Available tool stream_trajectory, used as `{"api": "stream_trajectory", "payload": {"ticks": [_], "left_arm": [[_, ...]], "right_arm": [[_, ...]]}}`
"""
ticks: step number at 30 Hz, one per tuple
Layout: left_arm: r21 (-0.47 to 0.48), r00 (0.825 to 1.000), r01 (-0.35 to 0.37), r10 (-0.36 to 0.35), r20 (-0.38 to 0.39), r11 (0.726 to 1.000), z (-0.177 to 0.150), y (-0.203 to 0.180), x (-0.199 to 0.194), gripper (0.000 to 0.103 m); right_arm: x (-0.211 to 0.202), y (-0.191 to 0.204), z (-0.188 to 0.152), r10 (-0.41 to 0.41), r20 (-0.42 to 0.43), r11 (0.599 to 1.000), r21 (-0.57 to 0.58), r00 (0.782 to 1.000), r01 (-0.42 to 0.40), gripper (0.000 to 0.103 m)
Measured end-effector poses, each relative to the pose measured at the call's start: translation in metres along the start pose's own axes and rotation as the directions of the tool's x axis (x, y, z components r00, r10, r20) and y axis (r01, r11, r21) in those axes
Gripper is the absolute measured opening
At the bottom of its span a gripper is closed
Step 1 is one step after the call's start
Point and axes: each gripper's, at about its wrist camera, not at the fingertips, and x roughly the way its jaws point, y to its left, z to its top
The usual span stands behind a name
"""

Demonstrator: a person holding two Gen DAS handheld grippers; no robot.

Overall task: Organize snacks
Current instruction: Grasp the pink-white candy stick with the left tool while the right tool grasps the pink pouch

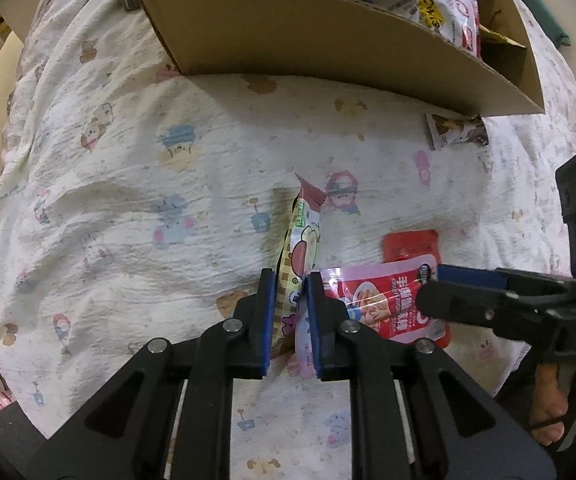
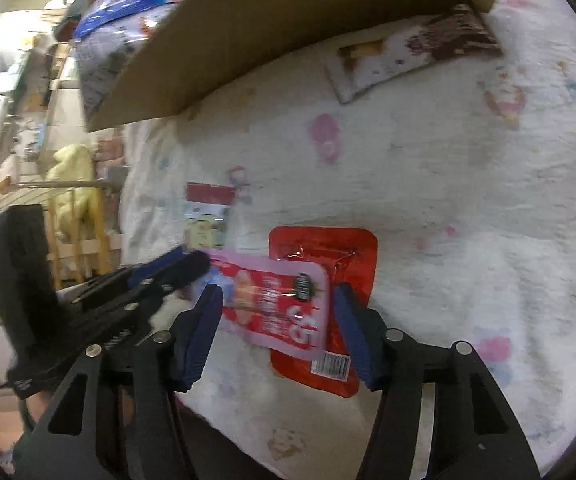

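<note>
My left gripper (image 1: 291, 304) is shut on a yellow checkered snack packet (image 1: 302, 240), which stands on edge between its blue pads. Just to its right, a pink snack packet (image 1: 384, 300) lies over a red one (image 1: 410, 246) on the bedsheet. My right gripper (image 1: 432, 286) comes in from the right at the pink packet's corner. In the right wrist view, my right gripper (image 2: 275, 300) straddles the pink packet (image 2: 279, 308), jaws half apart, pads close to its edges without clearly pressing. The red packet (image 2: 328, 252) lies beneath. The left gripper (image 2: 191, 260) and yellow packet (image 2: 205, 228) sit beside it.
A cardboard box (image 1: 328, 48) holding several snack bags stands on the cartoon-print sheet (image 1: 127, 200) beyond the packets. A brown-and-white packet (image 1: 456, 130) lies at its near corner. A hand (image 1: 556, 400) grips the right tool. Room clutter and a wooden rack (image 2: 75, 240) lie past the bed's edge.
</note>
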Motion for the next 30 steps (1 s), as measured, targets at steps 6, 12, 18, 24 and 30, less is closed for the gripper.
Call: {"api": "stream_trajectory", "payload": {"ticks": [6, 12, 18, 24, 30], "left_arm": [[-0.030, 1.000, 0.008, -0.008, -0.003, 1.000, 0.002, 0.012, 0.003, 0.014], [-0.052, 1.000, 0.017, -0.018, -0.005, 0.999, 0.001, 0.018, 0.003, 0.015], [-0.064, 1.000, 0.003, -0.003, -0.004, 0.998, 0.002, 0.021, 0.004, 0.018], [-0.075, 1.000, 0.001, -0.001, -0.002, 0.997, 0.002, 0.022, 0.008, 0.021], [-0.065, 1.000, -0.011, 0.010, -0.013, 0.998, 0.001, 0.020, 0.012, 0.027]], "right_arm": [[-0.002, -0.001, 0.000, 0.057, 0.013, 0.998, -0.002, 0.998, -0.057, 0.057], [-0.013, 0.009, -0.002, 0.103, 0.046, 0.992, -0.072, 0.994, -0.100, 0.041], [0.006, 0.013, -0.001, 0.036, 0.011, 0.995, -0.096, 0.999, -0.035, 0.031], [0.006, 0.021, -0.011, -0.005, 0.017, 0.987, -0.163, 1.000, 0.007, 0.011], [-0.030, 0.006, -0.012, 0.016, 0.113, 0.992, -0.126, 0.993, -0.002, 0.008]]}}
